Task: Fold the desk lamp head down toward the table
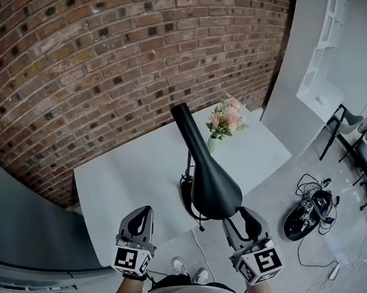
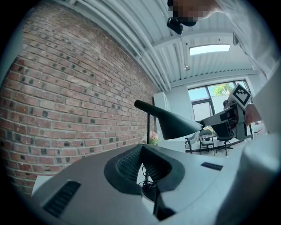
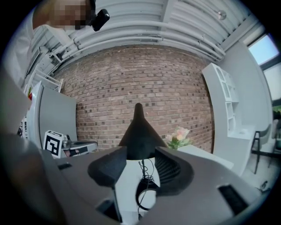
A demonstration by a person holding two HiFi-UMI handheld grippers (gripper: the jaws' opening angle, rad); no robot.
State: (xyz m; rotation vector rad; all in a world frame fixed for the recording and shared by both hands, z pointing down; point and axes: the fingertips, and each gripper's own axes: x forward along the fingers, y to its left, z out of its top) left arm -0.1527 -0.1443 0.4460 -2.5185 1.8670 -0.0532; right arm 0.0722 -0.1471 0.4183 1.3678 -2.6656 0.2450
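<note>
- While the right claw (image 3: 140, 154) was spread wide and pinched nothing, the black lamp head (image 3: 138, 132) sat right at its tips, in line with the gap.
- I could not tell if the tips touched the lamp head.
- The left claw (image 2: 142, 148) was pressed together and held nothing. It hung low, to the left of the lamp and apart from it.
- The lamp head was up in the air over the white bench (image 1: 124, 182). Its wide end was near the person and its thin end pointed up toward the brick wall (image 1: 83, 54).
- A black cord (image 3: 141, 169) lay in loops on the bench under the head.
- A small vase of flowers (image 1: 226, 122) stood farther back on the bench.
</note>
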